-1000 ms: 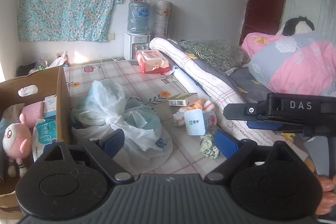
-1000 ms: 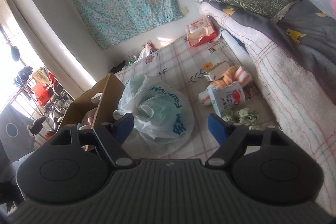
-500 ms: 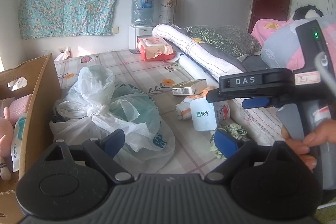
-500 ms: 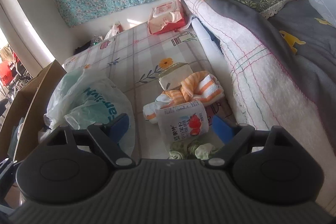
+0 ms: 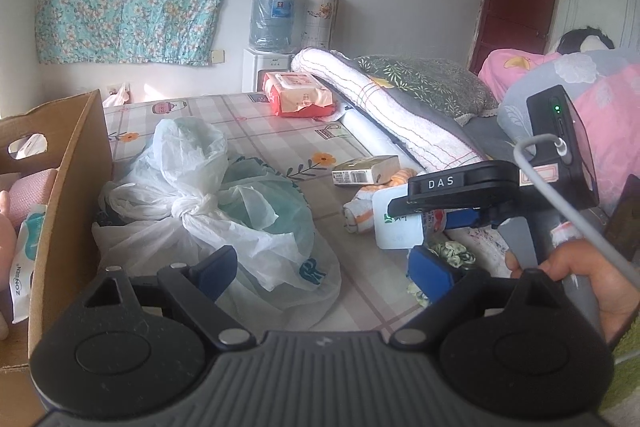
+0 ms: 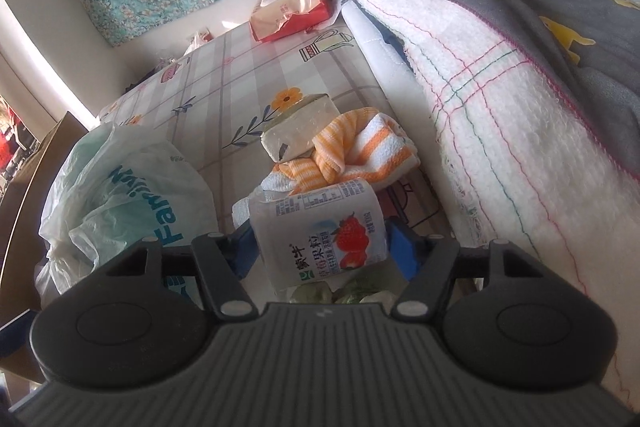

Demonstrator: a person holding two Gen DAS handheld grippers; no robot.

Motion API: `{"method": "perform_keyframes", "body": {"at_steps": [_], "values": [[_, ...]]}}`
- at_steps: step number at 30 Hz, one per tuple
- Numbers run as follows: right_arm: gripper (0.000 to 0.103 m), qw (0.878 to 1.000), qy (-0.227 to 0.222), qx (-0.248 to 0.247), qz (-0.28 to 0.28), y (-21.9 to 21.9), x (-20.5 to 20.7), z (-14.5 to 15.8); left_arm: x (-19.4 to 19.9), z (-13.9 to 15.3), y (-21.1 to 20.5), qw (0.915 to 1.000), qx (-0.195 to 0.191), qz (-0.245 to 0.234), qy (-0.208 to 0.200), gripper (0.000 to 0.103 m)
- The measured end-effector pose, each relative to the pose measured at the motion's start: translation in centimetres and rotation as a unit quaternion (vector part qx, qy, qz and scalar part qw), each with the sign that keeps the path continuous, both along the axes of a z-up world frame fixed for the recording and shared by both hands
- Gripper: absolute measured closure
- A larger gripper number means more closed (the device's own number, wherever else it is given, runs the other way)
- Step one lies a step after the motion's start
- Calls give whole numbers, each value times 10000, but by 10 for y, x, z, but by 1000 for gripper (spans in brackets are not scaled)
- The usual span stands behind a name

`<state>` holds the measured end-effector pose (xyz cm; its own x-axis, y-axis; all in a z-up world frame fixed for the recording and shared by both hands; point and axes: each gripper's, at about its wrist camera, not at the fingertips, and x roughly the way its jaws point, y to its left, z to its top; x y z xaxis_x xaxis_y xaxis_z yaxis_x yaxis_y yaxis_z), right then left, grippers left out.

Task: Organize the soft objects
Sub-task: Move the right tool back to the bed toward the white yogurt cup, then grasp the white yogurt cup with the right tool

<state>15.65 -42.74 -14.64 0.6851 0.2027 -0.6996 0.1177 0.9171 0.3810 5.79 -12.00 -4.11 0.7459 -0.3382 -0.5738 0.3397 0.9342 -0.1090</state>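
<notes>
Step in hand: pick-up of the strawberry yogurt pouch (image 6: 320, 231). The right claw (image 6: 320, 251) has the pouch between its blue pads, and its jaws are closing. From the right wrist view the pads sit right at the pouch's sides, but firm pressing cannot be confirmed, so the annotator treats it as not yet gripped.

The pouch lies on the checked floral mat (image 6: 240, 75), just in front of the orange-striped towel (image 6: 360, 151) and a small wrapped block (image 6: 300, 137). A green-white scrunchie (image 5: 452, 253) sits just beside it, nearer the cameras. The rolled white blanket (image 6: 480, 87) runs along the right.

The left claw (image 5: 324, 267) is spread wide with nothing in it, hovering over the knotted plastic bag (image 5: 208, 203). The cardboard box (image 5: 68, 195) stands at the left, already holding a tissue pack (image 5: 28, 259) and something pink. The hand (image 5: 584, 275) on the right gripper's handle shows in the left wrist view.

Next move, as a judgement: finish the squeeze on the pouch, gently because it looks squashy and slick. Then lift clear of the towel and scrunchie. The box looks like the likely drop spot, and the bag lies between pouch and box, so the carry must pass over or round it. Risk: the pouch slips out sideways, or the towel edge gets dragged along.
</notes>
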Motion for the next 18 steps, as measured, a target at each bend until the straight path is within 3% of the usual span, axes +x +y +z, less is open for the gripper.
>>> {"method": "perform_keyframes", "body": {"at_steps": [6,12,18], "values": [[39,9990,-282,304,-183,-13,-15,20,-7,2,10,9992,-333,-211,-115,9],[38,9940,-581,912,171,-10,-46,50,-19,9,19,9980,-455,-379,-224,9],[38,9726,13,2170,834,8,-58,30,-37,9,27,9986,-98,-441,-290,9]]}}
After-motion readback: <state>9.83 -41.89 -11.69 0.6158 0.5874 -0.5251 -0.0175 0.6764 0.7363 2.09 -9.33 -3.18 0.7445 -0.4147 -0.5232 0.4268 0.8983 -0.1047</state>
